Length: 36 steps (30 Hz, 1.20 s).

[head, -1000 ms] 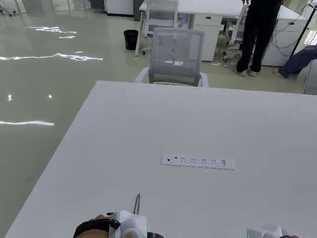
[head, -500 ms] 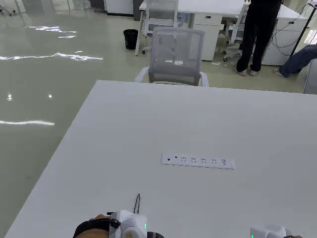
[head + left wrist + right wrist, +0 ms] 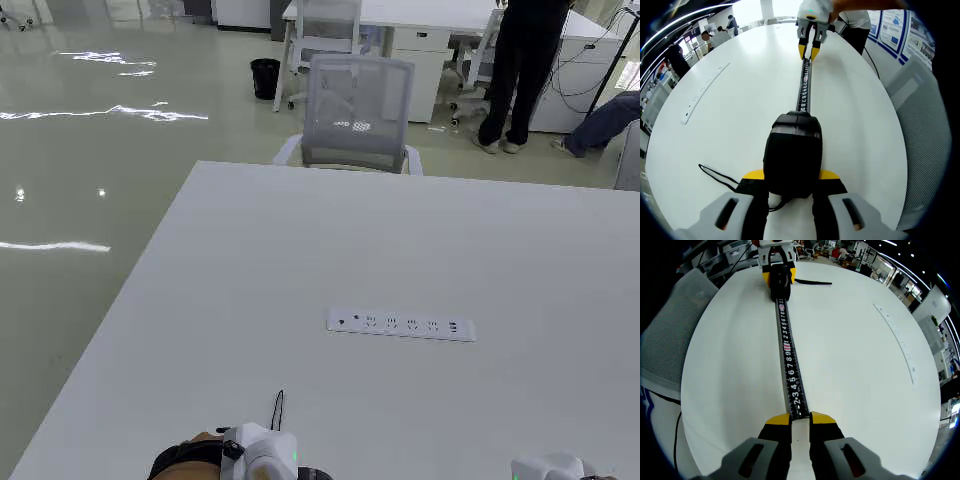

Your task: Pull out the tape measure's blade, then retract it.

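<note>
The black tape measure case [image 3: 792, 150] sits low on the white table [image 3: 300, 250], and my left gripper [image 3: 792, 175] is shut on it with its yellow-tipped jaws pressing both sides. Its blade [image 3: 804, 85] is drawn out flat along the table to my right gripper [image 3: 809, 51]. In the right gripper view the numbered blade [image 3: 789, 360] runs from the far case [image 3: 778, 281] down to my right gripper [image 3: 800, 420], which is shut on the blade's end. A thin black wrist strap [image 3: 715, 174] trails from the case. The grippers' white tops [image 3: 265, 455] [image 3: 550, 468] peek in at the head view's bottom edge.
A white power strip [image 3: 400, 325] lies across the middle of the table. A grey mesh chair [image 3: 355, 100] stands at the far edge. Behind it a person [image 3: 520, 70] stands by other desks, and a black bin [image 3: 264, 78] is on the glossy floor.
The right gripper's top has edged slightly to the right along the bottom of the head view. The left gripper has stayed put.
</note>
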### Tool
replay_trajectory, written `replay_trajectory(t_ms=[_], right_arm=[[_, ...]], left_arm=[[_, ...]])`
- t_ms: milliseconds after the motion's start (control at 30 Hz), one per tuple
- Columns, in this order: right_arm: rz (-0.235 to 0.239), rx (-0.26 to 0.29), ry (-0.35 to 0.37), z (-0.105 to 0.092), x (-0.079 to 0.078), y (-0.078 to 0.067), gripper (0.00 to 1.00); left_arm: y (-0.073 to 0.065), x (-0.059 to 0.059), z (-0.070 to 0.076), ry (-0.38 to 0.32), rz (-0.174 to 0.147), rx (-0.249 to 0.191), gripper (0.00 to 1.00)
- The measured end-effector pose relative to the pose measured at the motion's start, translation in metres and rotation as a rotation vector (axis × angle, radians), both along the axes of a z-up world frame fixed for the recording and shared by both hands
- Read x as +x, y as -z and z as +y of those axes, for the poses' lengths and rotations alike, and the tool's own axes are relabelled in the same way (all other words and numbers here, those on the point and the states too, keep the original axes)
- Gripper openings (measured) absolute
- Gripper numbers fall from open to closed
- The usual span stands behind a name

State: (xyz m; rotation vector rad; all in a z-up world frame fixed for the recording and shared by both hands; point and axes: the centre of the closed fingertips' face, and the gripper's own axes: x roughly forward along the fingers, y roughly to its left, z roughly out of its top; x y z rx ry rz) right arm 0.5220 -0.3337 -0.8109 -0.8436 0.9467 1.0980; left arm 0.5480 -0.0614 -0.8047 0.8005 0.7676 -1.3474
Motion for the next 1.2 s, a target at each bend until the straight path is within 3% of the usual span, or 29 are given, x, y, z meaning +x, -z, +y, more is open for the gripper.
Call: replay_trajectory(t_ms=[933, 1200], right_arm=[[0.001, 0.009, 0.044, -0.0051, 0.0004, 0.0027, 0.11], [-0.036, 0.019, 0.03, -0.0046, 0.0, 0.0019, 0.14]], left_arm=[[-0.0005, 0.0002, 0.0001, -0.001, 0.003, 0.0, 0.29], [0.0005, 0.0006, 0.0, 0.006, 0.003, 0.007, 0.3]])
